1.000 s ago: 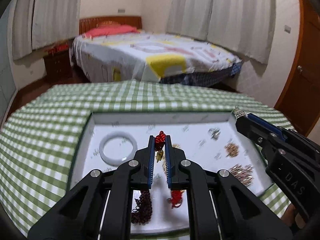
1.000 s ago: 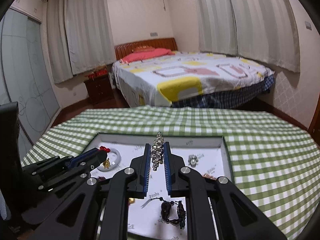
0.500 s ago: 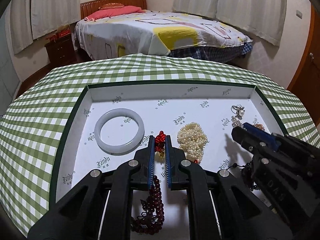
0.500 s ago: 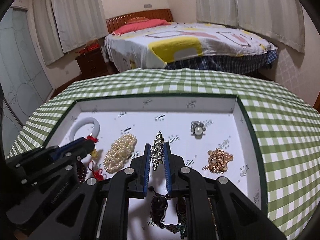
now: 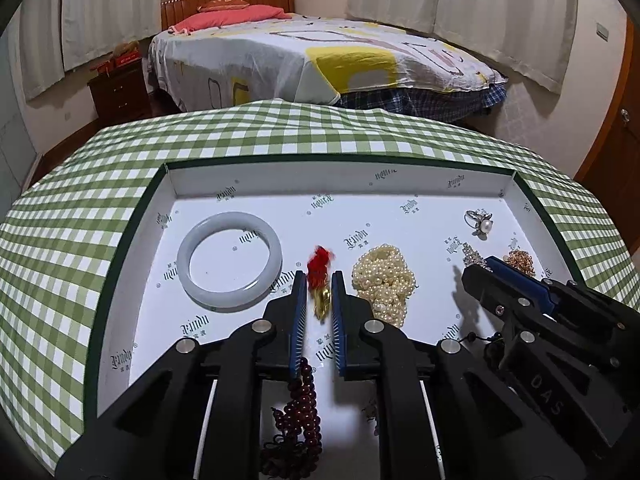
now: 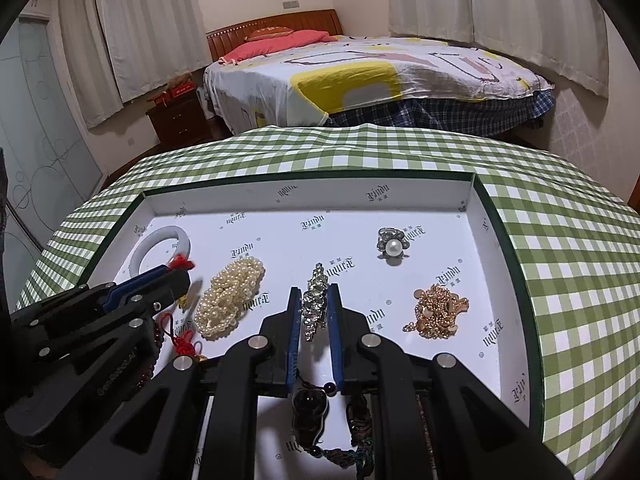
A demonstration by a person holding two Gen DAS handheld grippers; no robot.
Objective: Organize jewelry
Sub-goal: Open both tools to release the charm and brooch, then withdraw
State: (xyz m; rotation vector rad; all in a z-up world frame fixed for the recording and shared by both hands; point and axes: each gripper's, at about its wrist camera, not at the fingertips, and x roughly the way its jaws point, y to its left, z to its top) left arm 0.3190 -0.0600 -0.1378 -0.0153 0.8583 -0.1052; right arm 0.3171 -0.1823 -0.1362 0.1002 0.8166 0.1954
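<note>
A white tray point(image 5: 200, 184) with a dark green rim holds the jewelry. My left gripper point(image 5: 319, 280) has its jaws slightly parted around a red-knot charm with a gold pendant point(image 5: 319, 276), which is blurred and looks loose between them. My right gripper point(image 6: 314, 292) has its jaws slightly parted around a silver rhinestone piece point(image 6: 314, 304) low over the tray floor. A white jade bangle point(image 5: 229, 264), a pearl strand point(image 5: 384, 276) and a pearl ring point(image 5: 480, 222) lie on the tray. The right view also shows a gold chain point(image 6: 438, 312).
Dark red beads point(image 5: 304, 408) lie under the left gripper. A dark bead-and-cord bracelet point(image 6: 312, 404) lies under the right gripper. The tray sits on a green checked tablecloth point(image 5: 80, 240). A bed point(image 5: 320, 56) stands beyond the table.
Both grippers have come down into the tray over the last second. Both jaws have widened a little, and the red charm and the rhinestone piece now sit loosely between them.
</note>
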